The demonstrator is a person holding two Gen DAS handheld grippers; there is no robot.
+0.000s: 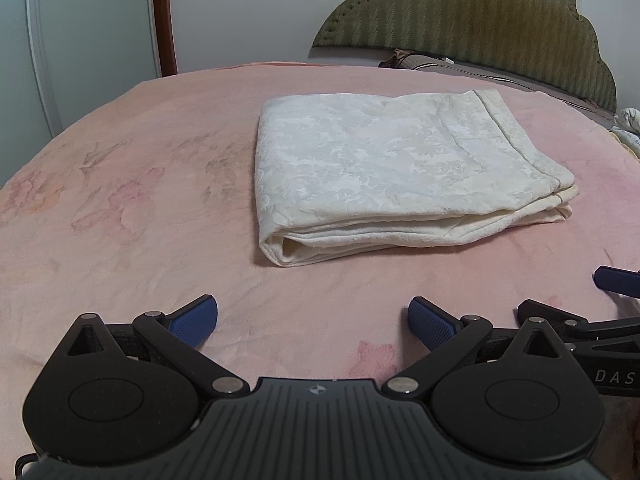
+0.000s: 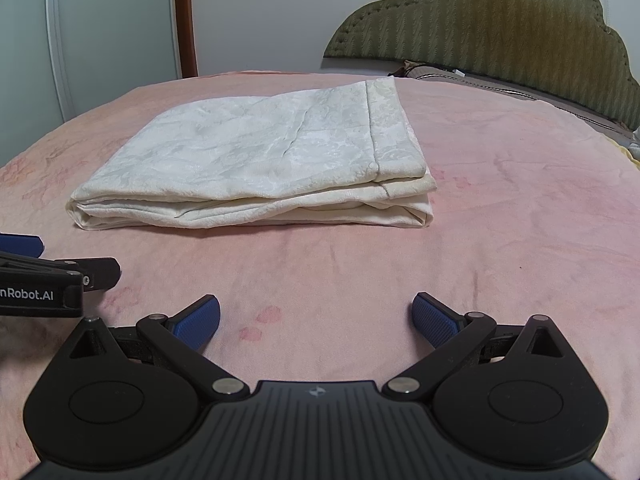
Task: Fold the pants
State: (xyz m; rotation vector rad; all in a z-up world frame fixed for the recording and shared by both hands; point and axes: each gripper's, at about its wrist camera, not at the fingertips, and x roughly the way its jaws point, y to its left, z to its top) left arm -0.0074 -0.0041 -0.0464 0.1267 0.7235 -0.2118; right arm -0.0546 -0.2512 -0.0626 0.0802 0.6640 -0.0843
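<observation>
Cream-white patterned pants [image 1: 384,176] lie folded into a flat rectangular stack on the pink bed cover [image 1: 132,208]; they also show in the right wrist view [image 2: 260,168]. My left gripper [image 1: 314,322] is open and empty, held back from the stack's near edge. My right gripper [image 2: 316,320] is open and empty, also short of the stack. The right gripper's blue fingertip [image 1: 616,282] shows at the right edge of the left wrist view. The left gripper's side [image 2: 44,280] shows at the left edge of the right wrist view.
A green padded headboard [image 1: 472,20] stands at the back right, with pillows [image 1: 440,62] below it. A white wardrobe door [image 1: 92,40] and a brown post [image 1: 162,16] stand beyond the bed's far left. Crumpled cloth [image 1: 630,124] lies at the right edge.
</observation>
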